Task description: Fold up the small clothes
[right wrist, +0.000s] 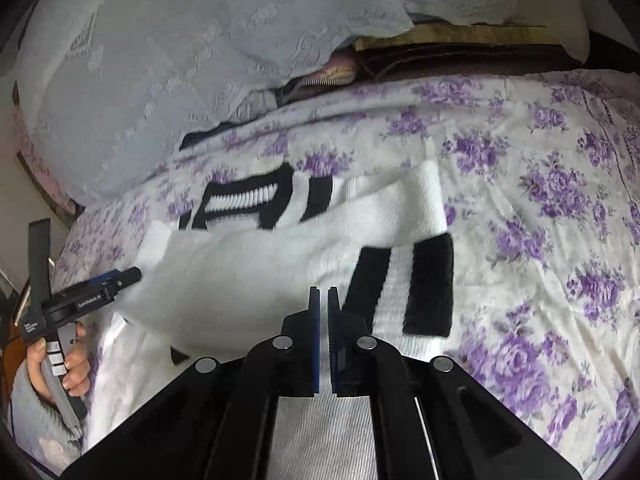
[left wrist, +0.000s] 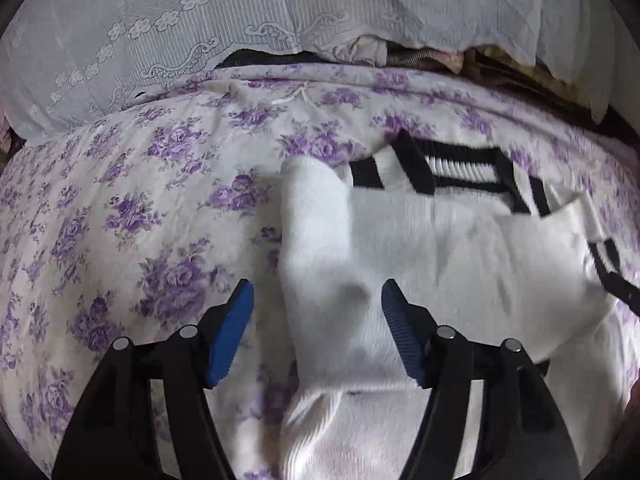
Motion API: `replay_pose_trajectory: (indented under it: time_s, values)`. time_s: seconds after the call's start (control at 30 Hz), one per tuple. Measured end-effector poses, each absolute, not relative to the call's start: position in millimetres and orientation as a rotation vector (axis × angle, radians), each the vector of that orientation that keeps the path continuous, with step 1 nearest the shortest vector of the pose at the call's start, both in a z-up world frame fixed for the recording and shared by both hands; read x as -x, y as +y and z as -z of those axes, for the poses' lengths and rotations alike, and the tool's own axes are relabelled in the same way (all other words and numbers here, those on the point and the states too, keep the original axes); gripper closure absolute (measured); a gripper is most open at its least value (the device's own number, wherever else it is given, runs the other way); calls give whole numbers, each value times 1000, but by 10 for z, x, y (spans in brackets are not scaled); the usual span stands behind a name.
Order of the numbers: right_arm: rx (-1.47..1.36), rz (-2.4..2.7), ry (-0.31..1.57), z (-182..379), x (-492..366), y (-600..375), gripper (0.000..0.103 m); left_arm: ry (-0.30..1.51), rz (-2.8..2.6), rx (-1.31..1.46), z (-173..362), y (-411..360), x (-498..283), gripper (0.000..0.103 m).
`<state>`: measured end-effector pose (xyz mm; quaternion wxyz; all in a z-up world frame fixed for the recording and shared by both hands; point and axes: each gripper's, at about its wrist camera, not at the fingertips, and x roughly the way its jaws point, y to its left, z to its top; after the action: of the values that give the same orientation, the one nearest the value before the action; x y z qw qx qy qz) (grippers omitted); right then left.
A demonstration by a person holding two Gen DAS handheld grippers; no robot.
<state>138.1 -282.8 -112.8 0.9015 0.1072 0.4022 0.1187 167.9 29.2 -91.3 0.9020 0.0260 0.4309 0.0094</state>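
Note:
A white knitted garment [left wrist: 460, 248] with black stripes lies spread on the floral bedspread [left wrist: 120, 220]. One white sleeve [left wrist: 316, 220] is folded over and runs toward me between the blue pads of my left gripper [left wrist: 318, 300]. Those jaws stand wide apart and the pads do not press on the sleeve. In the right wrist view the garment [right wrist: 248, 272] fills the middle, with a black-striped cuff [right wrist: 428, 284] at the right. My right gripper [right wrist: 324, 292] hovers over it with its pads together and no cloth visible between them. The left gripper [right wrist: 120, 276] shows at the garment's left edge, held by a hand [right wrist: 72, 364].
A white lace cloth [left wrist: 160, 40] drapes over a pile at the back of the bed, with folded fabrics [left wrist: 440, 56] showing under its edge. The bedspread [right wrist: 560, 240] stretches bare to the right of the garment. A grey sleeve [right wrist: 36, 432] is at lower left.

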Motion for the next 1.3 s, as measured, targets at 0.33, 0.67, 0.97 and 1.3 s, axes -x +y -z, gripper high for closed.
replay_pose_trajectory:
  time_s: [0.33, 0.67, 0.97, 1.3]
  values:
    - [-206, -276, 858, 1199, -1009, -2735, 96, 867, 26, -38, 968, 223, -1064, 26]
    - [-170, -298, 880, 1281, -199, -2767, 87, 910, 77, -84, 1188, 201, -281, 24]
    - [-186, -328, 880, 1320, 666, -2934, 87, 907, 99, -114, 1186, 255, 363, 24]
    - [-166, -128, 442, 579, 576, -2981, 25, 885, 92, -112, 1092, 203, 454, 24]
